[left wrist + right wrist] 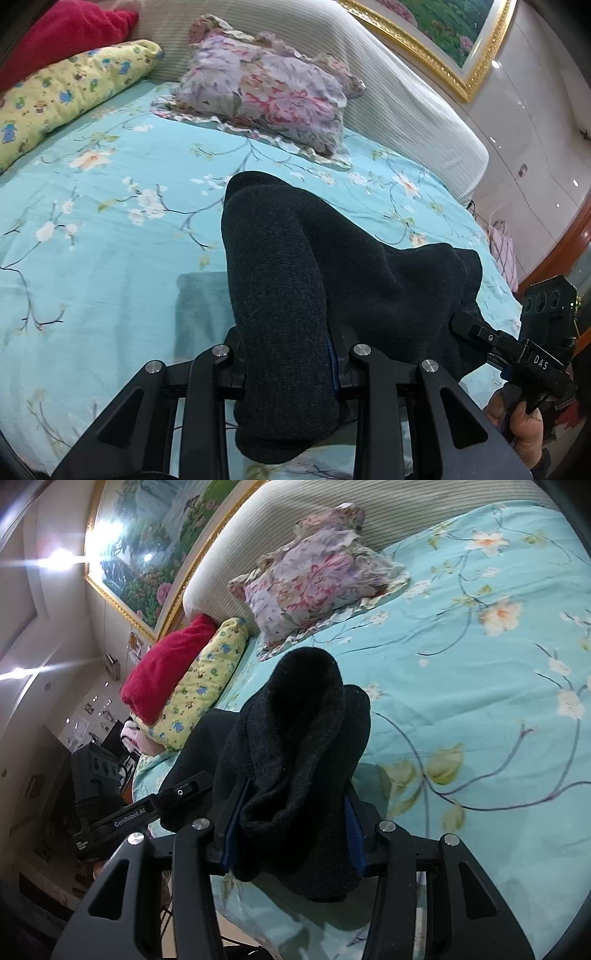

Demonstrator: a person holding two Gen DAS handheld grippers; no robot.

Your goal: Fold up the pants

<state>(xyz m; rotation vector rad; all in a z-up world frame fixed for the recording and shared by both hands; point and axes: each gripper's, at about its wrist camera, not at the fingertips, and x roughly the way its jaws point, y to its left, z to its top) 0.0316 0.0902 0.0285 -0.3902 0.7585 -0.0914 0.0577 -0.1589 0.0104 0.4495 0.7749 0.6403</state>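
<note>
Left wrist view first: your bed point(92, 236) fills most of what you see, its turquoise sheet printed with pale blossoms and thin dark branches, and a ribbed cream headboard point(369, 74) curves behind it under a gold-framed painting point(454, 40). Against that headboard you have a floral pillow point(266, 92), with a yellow cartoon-print pillow point(66, 99) and a red blanket point(55, 33) off at the far corner. Your dark pants point(295, 266) are bunched and raised above the sheet near the bed's near edge, a thick roll of the fabric running toward you. Your left gripper point(286, 365) has its fingers clamped on that roll, cloth filling the whole gap. At the right edge, your right gripper point(461, 325) bites into another part of the same fabric, your hand point(524, 435) on its handle. In the right wrist view, the pants point(295, 768) are pinched between the right gripper's point(291, 834) blue pads point(354, 830).
</note>
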